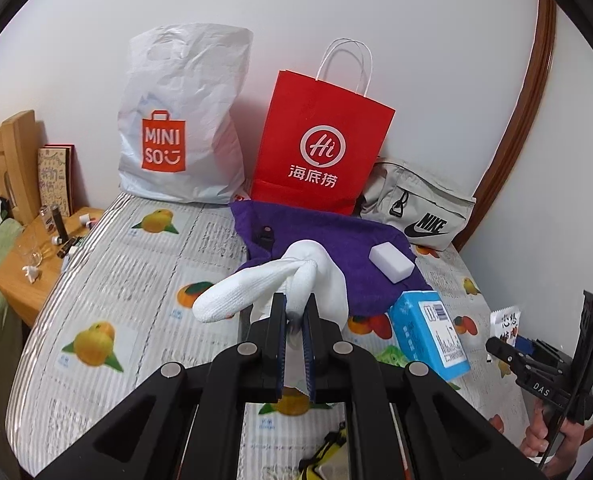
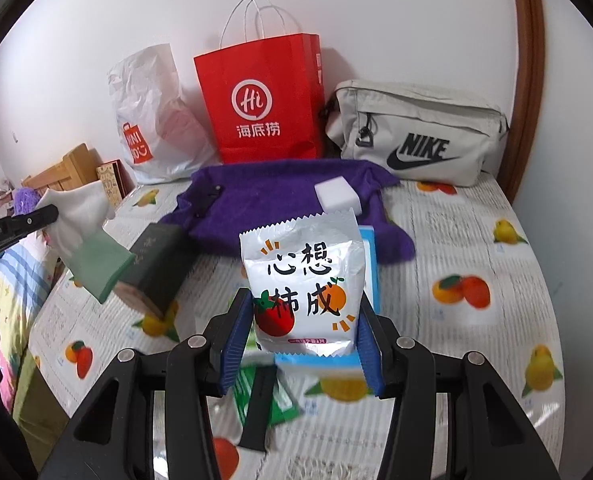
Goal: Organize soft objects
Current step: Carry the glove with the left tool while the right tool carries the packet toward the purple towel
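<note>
The left gripper (image 1: 294, 312) is closed almost fully on a pinch of the white glove (image 1: 272, 284), which hangs clear above the table (image 1: 144, 264). In the right wrist view the glove's green cuff (image 2: 96, 264) dangles free at the left. The right gripper (image 2: 304, 344) has its jaws part open and pressed against both side edges of the snack packet (image 2: 304, 276), which is also held off the table.

Hazards from this state:

- Glove slip. The pinch takes only a small fold of fabric (the rest hangs unsupported). A quick swing can pull the fold out of the jaws.
- Cuff snag. The dangling cuff hangs close to the dark box (image 2: 158, 264) and can drag it or catch on it.
- Packet slip. The foil is smooth and the packet is soft; held by its edges alone, it can buckle and drop onto the blue box (image 2: 370, 264) below.
- Bag entry. The red paper bag (image 1: 324, 144) and the white plastic bag (image 1: 184, 120) lean against the wall; a nudge can tip either one over.
- Purple towel (image 1: 336, 248). The white sponge (image 1: 392, 260) rests on it and falls off if the towel is dragged.
</note>
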Demonstrator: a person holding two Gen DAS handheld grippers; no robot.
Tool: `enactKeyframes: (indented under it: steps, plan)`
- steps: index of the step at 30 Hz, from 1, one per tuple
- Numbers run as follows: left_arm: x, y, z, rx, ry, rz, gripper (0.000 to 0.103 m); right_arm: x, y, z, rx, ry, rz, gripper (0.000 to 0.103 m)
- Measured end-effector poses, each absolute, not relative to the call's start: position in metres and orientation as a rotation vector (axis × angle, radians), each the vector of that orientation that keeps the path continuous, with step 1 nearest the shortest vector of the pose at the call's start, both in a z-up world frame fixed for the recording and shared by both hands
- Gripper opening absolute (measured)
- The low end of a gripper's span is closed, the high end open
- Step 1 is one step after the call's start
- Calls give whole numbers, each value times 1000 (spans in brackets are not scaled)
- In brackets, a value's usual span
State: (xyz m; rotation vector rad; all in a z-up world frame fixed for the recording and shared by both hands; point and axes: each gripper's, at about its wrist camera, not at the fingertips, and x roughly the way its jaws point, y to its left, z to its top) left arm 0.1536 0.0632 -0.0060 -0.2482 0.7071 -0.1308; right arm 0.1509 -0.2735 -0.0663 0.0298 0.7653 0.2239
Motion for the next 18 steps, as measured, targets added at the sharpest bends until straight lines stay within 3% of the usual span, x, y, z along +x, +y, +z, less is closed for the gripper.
enactKeyframes:
  steps: [18]
  plan:
    - [243,45,-14,-223,737,-143,8,254,-258,-69,41,807,269,49]
